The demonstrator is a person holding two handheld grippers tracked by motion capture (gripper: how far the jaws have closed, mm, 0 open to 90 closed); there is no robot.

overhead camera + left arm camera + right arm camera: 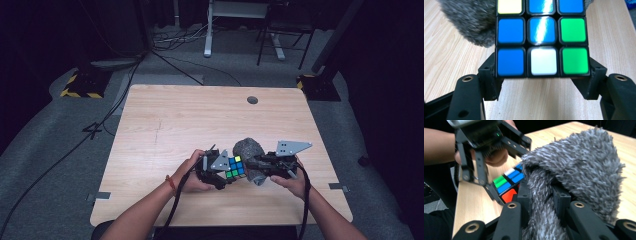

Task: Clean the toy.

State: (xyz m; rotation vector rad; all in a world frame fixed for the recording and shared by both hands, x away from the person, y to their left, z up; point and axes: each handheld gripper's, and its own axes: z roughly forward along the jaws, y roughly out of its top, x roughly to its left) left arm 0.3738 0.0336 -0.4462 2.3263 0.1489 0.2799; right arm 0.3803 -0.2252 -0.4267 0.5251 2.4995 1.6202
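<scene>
Puzzle cube (235,167), 3 by 3 stickered type with a black plastic frame, is held just above the near half of the wooden table (165,125), between the person's 2 hands. In the left gripper view the face toward the camera reads, top row: yellow, blue, blue; middle row: blue, blue, green; bottom row: blue, white, green. The stickers are glossy, and a streak of glare runs down the centre column. In the right gripper view a red tile shows on a lower face, beside green, blue and white ones. No brand, label or lettering can be read on the cube or on either tool. The left gripper (543,82) has its 2 black jaws clamped on the cube's bottom layer, 1 pad on each side, with the cube square between them. The right gripper (543,202) has its jaws pinched tight on a fold of a shaggy grey cloth (579,167), whose pile is mottled light and dark grey. The cloth bulges out beyond the jaws and lies against the cube's far side. From the high view the cloth sits just to the right of the cube, touching it, and both grippers meet over the table's near-centre area.
</scene>
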